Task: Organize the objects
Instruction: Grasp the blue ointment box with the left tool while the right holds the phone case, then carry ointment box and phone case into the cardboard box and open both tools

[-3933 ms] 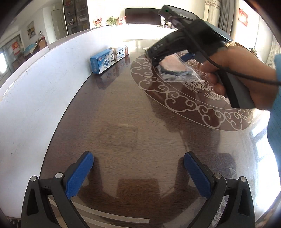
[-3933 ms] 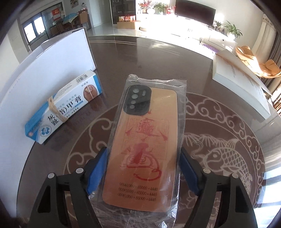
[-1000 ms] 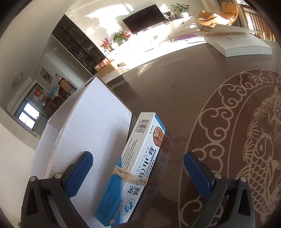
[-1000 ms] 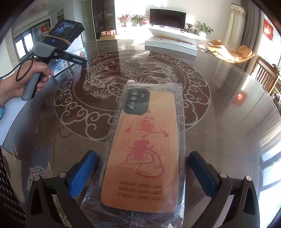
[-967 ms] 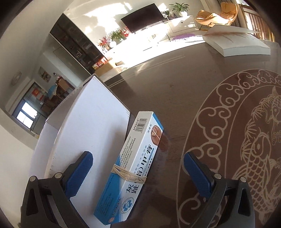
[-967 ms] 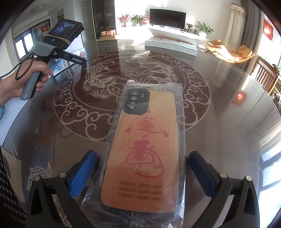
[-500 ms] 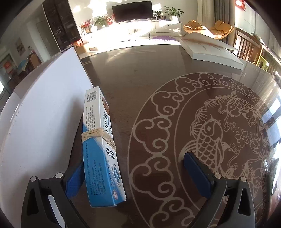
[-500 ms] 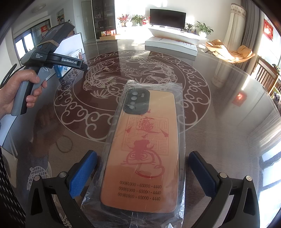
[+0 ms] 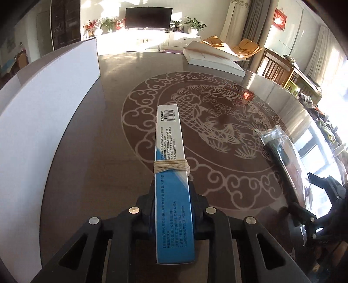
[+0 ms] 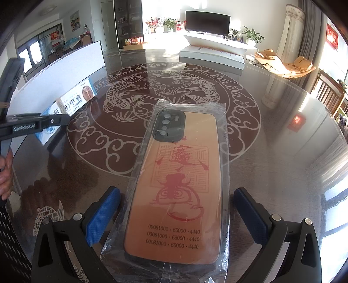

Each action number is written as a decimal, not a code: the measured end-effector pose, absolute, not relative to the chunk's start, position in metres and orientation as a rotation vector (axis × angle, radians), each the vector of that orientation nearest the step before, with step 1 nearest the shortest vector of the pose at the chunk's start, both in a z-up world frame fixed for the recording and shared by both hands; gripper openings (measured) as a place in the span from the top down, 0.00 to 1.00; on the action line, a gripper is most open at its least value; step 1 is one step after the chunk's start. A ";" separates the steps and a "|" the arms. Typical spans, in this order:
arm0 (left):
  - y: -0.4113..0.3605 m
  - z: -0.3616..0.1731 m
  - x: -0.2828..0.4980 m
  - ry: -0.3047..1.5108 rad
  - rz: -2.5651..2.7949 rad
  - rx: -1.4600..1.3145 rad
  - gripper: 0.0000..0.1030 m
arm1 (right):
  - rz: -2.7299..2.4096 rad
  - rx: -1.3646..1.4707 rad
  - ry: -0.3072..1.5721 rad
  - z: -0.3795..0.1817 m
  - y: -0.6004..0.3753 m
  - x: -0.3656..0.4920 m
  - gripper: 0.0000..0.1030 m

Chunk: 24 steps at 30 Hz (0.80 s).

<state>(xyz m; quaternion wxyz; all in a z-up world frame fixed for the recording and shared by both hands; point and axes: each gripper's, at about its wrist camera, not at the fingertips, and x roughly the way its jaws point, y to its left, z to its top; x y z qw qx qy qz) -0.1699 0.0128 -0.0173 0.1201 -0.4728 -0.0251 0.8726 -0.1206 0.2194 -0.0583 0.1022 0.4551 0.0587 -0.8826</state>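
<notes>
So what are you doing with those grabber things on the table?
A person is tidying things on the dark glass table with a grabber in each hand. The left gripper has just closed on the blue and white box, the one with a rubber band round it. The right gripper is open, its pads either side of the wrapped phone case, which lies flat on the table.

Sunlit living room around a dark glossy counter [image 10: 282, 152]

A white board [image 9: 54, 104] stands upright along the counter's left edge; a thick white book [image 10: 212, 55] lies at its far side. Beyond the counter a television [image 10: 207, 19] sits on a low white cabinet [image 10: 217, 41], flanked by potted plants [image 10: 252, 34]; wooden chairs [image 9: 276, 67] stand to its right.
</notes>
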 end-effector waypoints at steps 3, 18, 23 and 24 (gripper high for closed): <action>0.001 -0.019 -0.145 -0.180 2.562 -1.372 0.76 | -2.606 1.344 0.173 -0.059 0.219 -0.120 0.00; 0.001 -0.021 -0.130 -0.120 2.608 -1.360 0.76 | -2.606 1.343 0.174 -0.059 0.220 -0.120 0.00; -0.030 -0.014 -0.125 -0.307 2.651 -1.353 0.59 | -2.606 1.343 0.174 -0.059 0.220 -0.120 0.00; -0.039 -0.013 -0.124 -0.342 2.679 -1.353 0.54 | -2.606 1.343 0.173 -0.059 0.220 -0.120 0.00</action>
